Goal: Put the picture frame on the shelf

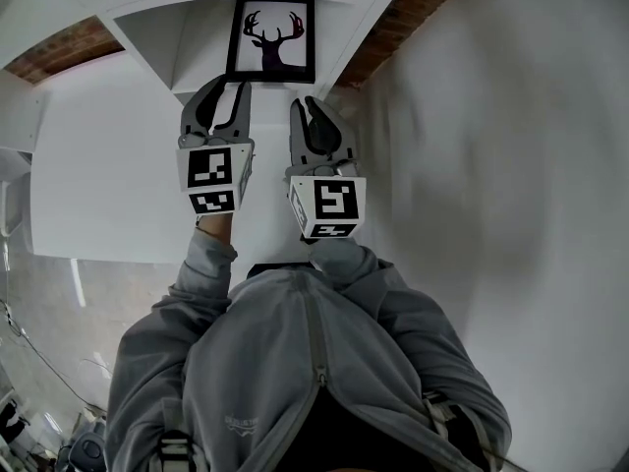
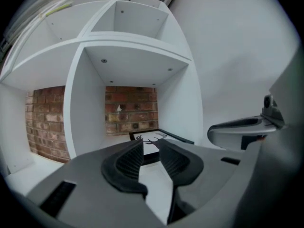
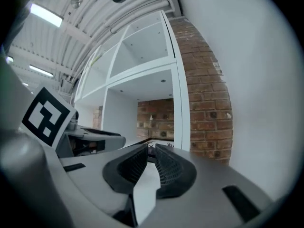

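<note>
Well — brick wall (image 2: 130,115) behind picture frame (image 1: 272,39).

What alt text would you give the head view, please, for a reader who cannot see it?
A black picture frame with a deer-head silhouette lies in a white shelf compartment. In front of it a person in a grey jacket holds two empty grippers: the left gripper with jaws apart, the right gripper with jaws nearly together.
</note>
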{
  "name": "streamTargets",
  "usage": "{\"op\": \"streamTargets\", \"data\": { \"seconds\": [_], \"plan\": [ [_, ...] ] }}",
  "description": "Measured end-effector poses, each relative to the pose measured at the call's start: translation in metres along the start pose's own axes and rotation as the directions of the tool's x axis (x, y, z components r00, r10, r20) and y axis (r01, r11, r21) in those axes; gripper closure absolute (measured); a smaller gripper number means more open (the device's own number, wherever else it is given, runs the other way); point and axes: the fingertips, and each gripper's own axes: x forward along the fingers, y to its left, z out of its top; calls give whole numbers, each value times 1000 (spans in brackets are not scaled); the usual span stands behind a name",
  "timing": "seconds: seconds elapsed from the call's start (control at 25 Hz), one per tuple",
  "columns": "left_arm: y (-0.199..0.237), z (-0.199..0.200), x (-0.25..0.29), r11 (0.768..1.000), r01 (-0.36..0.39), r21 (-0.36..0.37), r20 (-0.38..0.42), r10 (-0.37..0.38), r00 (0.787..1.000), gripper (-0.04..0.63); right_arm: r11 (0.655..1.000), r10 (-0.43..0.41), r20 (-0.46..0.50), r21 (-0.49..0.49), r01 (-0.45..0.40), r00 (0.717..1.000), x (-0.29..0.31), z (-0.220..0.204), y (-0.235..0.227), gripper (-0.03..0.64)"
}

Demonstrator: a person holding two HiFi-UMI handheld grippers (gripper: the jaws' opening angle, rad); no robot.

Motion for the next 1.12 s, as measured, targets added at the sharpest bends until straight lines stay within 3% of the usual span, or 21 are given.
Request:
{"op": "streamTargets", "data": {
  "seconds": [0.12, 0.28, 0.72, 1.12],
  "plan": [
    [-11, 14, -21, 1000, 5, 9, 35, -5, 999, 543, 999, -15, 30, -50, 17, 999, -11, 15, 2, 567],
    [-26, 35, -51, 1000, 13, 8, 85, -14, 996, 588, 996, -19, 75, -91, 26, 997, -31, 37, 6, 577],
    [-63, 68, -127, 997, 69, -40, 152, -62, 986, 588, 992, -9, 147, -120, 27, 989, -100, 78, 14, 589],
    [-79, 68, -169, 998, 38, -47, 182, -29, 983, 588, 992, 19, 193, -126, 5, 981, -145, 91, 22, 589]
  ]
}}
